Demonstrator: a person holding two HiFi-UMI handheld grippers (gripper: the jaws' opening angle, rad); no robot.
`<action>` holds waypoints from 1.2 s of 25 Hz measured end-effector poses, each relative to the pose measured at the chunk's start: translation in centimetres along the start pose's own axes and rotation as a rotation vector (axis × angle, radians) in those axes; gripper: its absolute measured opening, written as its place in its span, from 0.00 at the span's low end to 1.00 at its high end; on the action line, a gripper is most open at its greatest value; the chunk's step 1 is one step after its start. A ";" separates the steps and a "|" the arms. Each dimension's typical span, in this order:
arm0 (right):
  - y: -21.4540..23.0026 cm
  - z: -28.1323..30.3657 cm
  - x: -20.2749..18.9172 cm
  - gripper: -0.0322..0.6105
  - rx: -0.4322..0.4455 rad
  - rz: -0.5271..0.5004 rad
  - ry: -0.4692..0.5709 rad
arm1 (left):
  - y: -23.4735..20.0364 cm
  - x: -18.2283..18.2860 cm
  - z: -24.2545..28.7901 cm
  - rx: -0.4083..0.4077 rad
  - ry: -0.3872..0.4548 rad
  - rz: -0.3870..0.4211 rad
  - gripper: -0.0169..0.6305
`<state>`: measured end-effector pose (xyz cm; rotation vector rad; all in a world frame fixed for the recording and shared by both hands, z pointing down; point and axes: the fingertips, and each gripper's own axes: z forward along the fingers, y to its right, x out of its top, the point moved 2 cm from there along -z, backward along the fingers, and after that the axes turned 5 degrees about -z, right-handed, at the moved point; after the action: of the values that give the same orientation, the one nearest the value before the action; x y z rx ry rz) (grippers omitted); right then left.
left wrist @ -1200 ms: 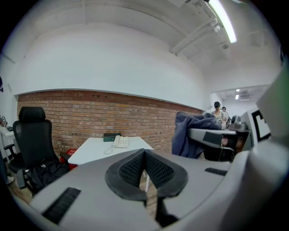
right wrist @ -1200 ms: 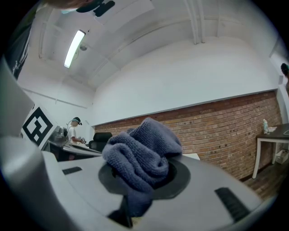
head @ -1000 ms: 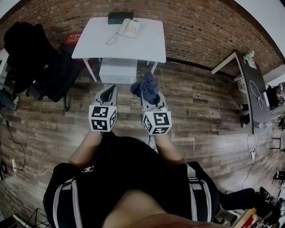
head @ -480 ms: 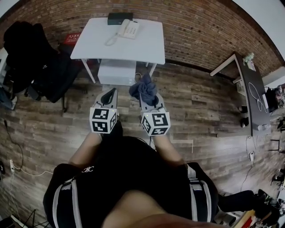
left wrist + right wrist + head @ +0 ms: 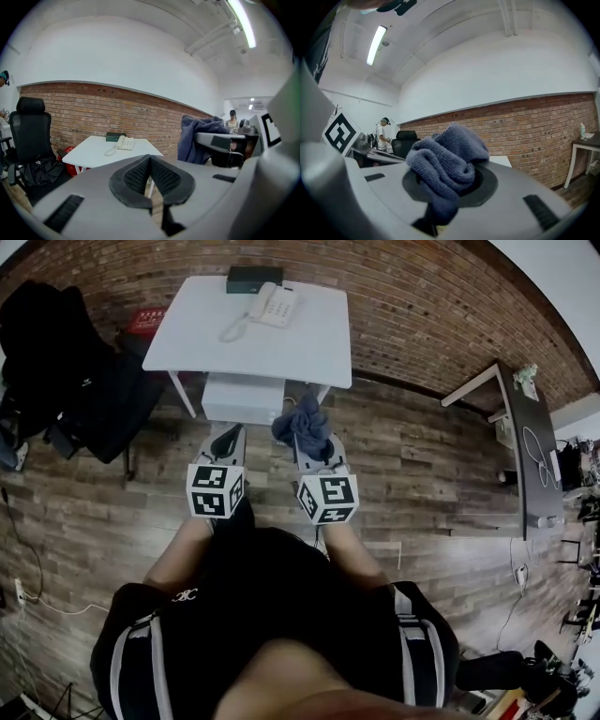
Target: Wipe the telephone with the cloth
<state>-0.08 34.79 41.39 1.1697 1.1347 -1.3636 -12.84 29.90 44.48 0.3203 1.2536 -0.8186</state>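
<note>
Nearer than a second ago, the table (image 5: 281,348) fills slightly more of the head view. The right gripper (image 5: 443,185) pinches a wadded blue-grey cloth (image 5: 447,157), and the left gripper (image 5: 150,160) is pressed together on nothing. The phone (image 5: 273,304), white with its cord looping left, sits at the table's far edge beside a dark box (image 5: 253,278), well apart from the cloth. A hard wipe could likely shove the light phone or unseat its handset, and the loose wad might slip free.
</note>
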 end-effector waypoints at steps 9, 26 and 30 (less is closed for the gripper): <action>3.9 9.7 1.5 0.14 -0.049 -0.015 -0.008 | -5.5 4.6 9.3 -0.051 -0.010 0.009 0.02; 6.9 29.0 2.9 0.14 -0.118 0.004 -0.050 | -19.2 12.9 22.6 -0.109 -0.037 0.043 0.02; 7.3 31.9 2.6 0.14 -0.128 0.015 -0.067 | -21.7 13.1 24.3 -0.114 -0.065 0.037 0.02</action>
<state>4.31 2.25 41.63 1.0317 1.1449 -1.2900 -9.67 -5.00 44.58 0.2228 1.2251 -0.7176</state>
